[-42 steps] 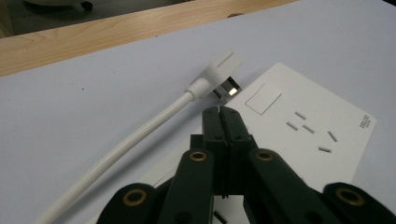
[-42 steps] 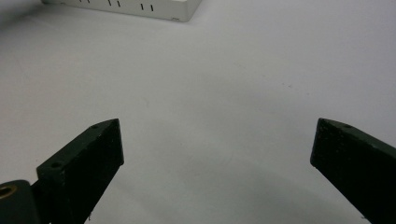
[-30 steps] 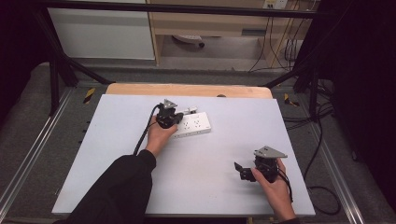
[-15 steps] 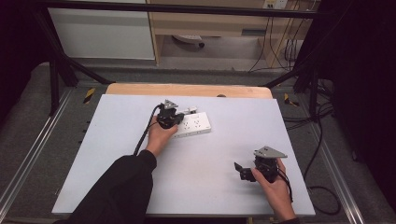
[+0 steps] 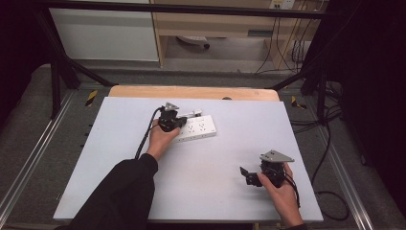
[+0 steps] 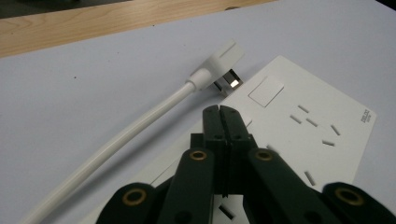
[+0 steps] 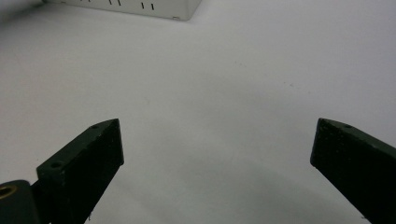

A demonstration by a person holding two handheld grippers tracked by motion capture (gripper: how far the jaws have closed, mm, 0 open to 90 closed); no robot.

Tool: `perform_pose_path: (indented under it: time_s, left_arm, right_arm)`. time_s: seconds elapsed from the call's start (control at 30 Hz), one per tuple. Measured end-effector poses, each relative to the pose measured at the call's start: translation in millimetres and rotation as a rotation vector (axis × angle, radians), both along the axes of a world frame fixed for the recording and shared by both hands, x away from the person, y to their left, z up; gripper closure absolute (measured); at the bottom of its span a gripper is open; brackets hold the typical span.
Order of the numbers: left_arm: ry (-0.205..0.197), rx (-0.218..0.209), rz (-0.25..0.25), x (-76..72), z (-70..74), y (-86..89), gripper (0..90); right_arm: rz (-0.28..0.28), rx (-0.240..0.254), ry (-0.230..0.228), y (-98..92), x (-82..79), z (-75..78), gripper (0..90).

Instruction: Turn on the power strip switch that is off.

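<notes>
A matte white tabletop (image 5: pixel 206 191) carried everything, smooth and bare along its near edge. Near the right front corner the right gripper (image 5: pixel 246 175) rested low in its hand, black jaws spread wide with nothing between them. Farther in, toward the back edge, the left gripper (image 6: pixel 219 114) sat with its jaws pressed tight together, empty, tips over the power strip (image 5: pixel 196 128), a flat white plastic slab with slotted sockets. Just beside the strip lay a white plug (image 6: pixel 219 63) on a thick round cable (image 6: pixel 116 142). Beyond, a pale wooden edge (image 5: pixel 191 92), then grey floor and dark frame rails.
</notes>
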State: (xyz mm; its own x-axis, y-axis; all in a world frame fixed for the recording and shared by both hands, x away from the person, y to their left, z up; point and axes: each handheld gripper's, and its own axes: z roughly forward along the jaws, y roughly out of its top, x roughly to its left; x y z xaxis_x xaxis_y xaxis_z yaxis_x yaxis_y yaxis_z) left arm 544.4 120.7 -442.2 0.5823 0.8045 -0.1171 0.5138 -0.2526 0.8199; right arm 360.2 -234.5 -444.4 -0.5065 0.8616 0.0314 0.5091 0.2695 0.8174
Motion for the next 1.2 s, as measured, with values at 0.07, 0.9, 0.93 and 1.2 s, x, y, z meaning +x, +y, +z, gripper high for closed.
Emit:
perform_pose_path:
  time_s: [0.07,0.9,0.93,1.2]
  left_arm:
    - [0.003,-0.001,0.003,-0.1,0.2,0.1,90.0]
    - [-0.028,-0.017,-0.015,-4.9,6.3,0.5,90.0]
    - [-0.026,-0.019,-0.014,-5.0,6.6,0.8,90.0]
    - [-0.02,-0.029,-0.015,-5.8,8.8,2.9,90.0]
  right_arm:
    - [-0.003,0.001,0.001,0.0,-0.1,-0.1,3.1]
    - [0.0,0.001,-0.006,-0.2,-0.1,0.4,3.1]
    - [-0.001,0.001,-0.005,-0.2,0.0,0.4,3.1]
    - [0.0,-0.001,-0.006,-0.1,0.1,0.3,3.1]
